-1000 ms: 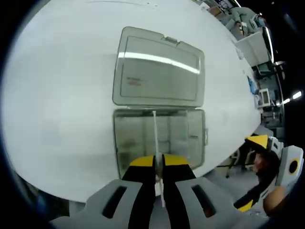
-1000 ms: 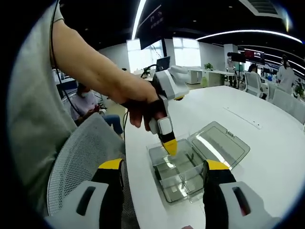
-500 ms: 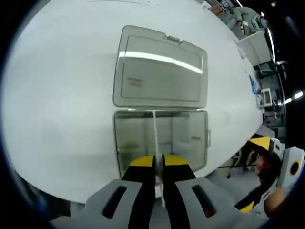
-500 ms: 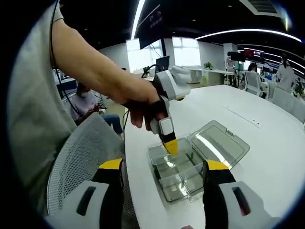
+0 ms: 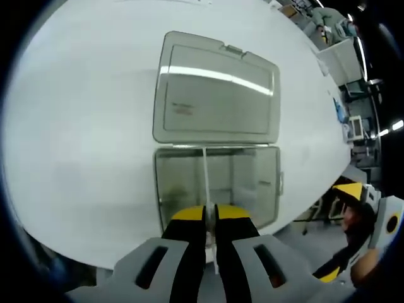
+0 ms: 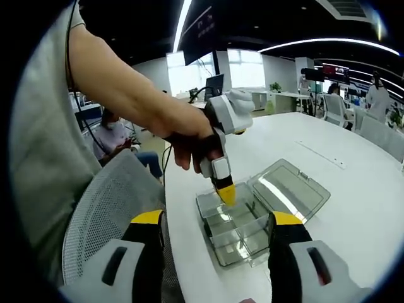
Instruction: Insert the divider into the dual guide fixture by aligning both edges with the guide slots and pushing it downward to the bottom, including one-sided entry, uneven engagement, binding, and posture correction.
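Observation:
A clear plastic box (image 5: 240, 183) stands on the white table with its hinged lid (image 5: 214, 88) lying open and flat behind it. My left gripper (image 5: 210, 211) is shut on a thin clear divider (image 5: 205, 177), seen edge-on as a pale line running down into the box's middle. From the right gripper view, a hand holds the left gripper (image 6: 225, 192) upright, its yellow tips just over the box (image 6: 243, 233), lid (image 6: 290, 189) beyond. My right gripper (image 6: 218, 252) stands open with nothing between its jaws, held back from the table's near edge.
The white table (image 5: 82, 126) spreads wide around the box. A grey mesh chair back (image 6: 101, 214) sits beside the table edge, under the person's arm (image 6: 120, 88). More desks, chairs and people stand far behind.
The left gripper has shifted very slightly toward the box with the divider still held; the box looks a touch larger. The right gripper has stayed put.

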`<state>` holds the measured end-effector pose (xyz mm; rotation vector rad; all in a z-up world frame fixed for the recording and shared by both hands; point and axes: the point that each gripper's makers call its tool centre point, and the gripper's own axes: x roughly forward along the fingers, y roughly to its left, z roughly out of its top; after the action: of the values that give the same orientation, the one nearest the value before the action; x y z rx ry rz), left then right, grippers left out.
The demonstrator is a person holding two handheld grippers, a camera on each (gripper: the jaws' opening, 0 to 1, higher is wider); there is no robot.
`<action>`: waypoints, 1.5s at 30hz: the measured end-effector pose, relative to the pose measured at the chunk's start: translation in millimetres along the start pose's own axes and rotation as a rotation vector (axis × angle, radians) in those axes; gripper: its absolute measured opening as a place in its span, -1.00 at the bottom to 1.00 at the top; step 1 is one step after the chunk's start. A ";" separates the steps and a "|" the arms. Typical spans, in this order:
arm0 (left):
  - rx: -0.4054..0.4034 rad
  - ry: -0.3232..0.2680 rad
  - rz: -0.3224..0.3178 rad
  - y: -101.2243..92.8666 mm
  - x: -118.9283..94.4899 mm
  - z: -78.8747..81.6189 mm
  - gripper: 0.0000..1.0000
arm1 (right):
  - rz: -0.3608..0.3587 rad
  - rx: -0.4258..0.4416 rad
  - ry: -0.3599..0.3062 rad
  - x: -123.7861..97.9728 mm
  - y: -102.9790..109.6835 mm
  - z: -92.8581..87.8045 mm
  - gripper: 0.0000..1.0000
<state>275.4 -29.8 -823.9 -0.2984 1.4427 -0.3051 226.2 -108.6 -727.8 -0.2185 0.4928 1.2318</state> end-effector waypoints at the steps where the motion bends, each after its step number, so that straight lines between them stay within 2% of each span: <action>1: 0.002 0.002 -0.001 -0.4 0.1 0.2 -0.98 | -0.001 0.001 0.000 0.0 -0.1 -0.1 0.27; 45: 0.028 0.030 0.039 1.6 6.9 -1.2 -0.98 | -0.009 0.009 0.002 -3.2 -3.0 -1.9 0.25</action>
<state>274.9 -31.0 -831.0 -0.2438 1.4713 -0.2985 227.8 -113.1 -728.3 -0.2140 0.4991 1.2205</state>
